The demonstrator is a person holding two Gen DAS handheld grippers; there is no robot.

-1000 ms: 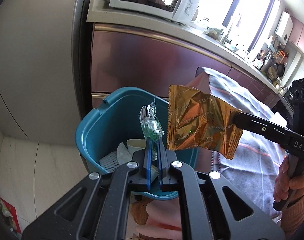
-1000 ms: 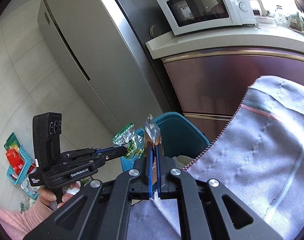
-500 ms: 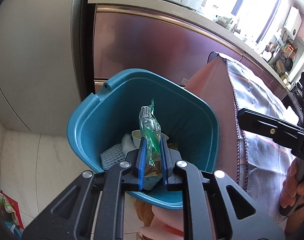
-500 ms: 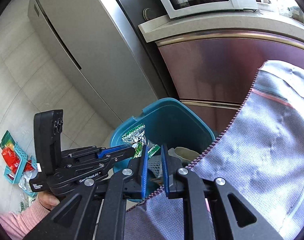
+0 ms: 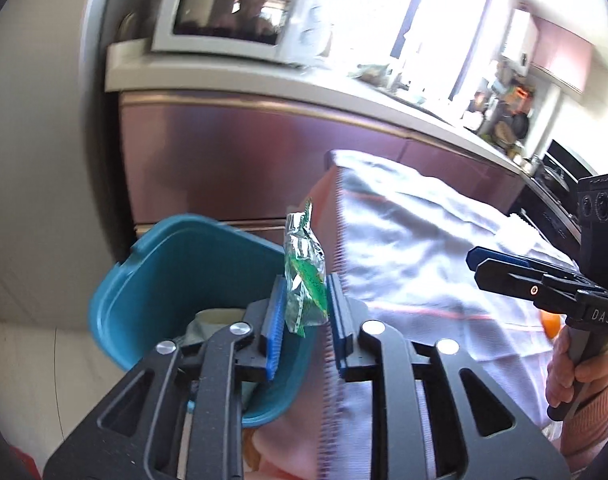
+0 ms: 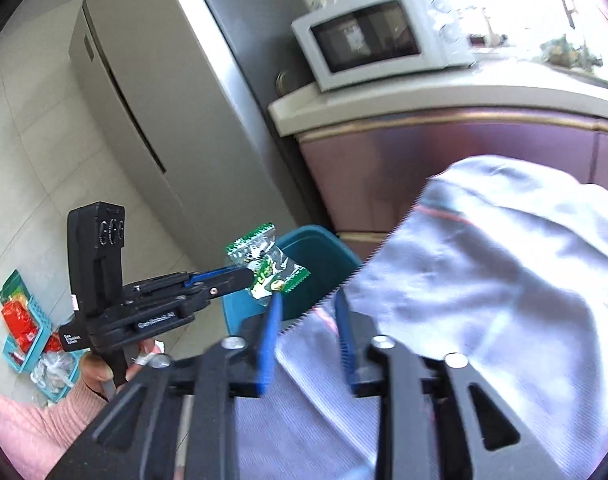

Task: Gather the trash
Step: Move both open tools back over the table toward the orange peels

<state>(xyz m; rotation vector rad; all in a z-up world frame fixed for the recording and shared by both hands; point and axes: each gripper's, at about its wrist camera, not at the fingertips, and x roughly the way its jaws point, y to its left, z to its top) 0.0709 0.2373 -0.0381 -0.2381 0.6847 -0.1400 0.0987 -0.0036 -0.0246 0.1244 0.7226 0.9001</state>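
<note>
A crinkled green-and-clear plastic candy wrapper (image 5: pixel 304 270) is seen upright between the blue pads of the left gripper (image 5: pixel 303 318); the jaws stand somewhat apart, and the wrapper appears to touch only one pad, so whether it is gripped or just being let go cannot be told. It is held just above the near rim of the teal plastic waste bin (image 5: pixel 144 280), presumably so that it falls inside. Crumpled pale rubbish is visible in the bin's bottom. The right gripper (image 6: pixel 306 334) is spread and empty, hanging over a grey cloth-covered surface (image 6: pixel 504 280), apparently kept clear of the drop. The bin stands on a pale tiled floor (image 6: pixel 32 128) against maroon cabinets (image 5: pixel 244 152). A white microwave oven (image 6: pixel 376 36) sits on the counter beside a tall steel refrigerator (image 6: pixel 156 92). Small teal baskets with red packets (image 6: pixel 20 320) lie on the floor, well apart from the bin
</note>
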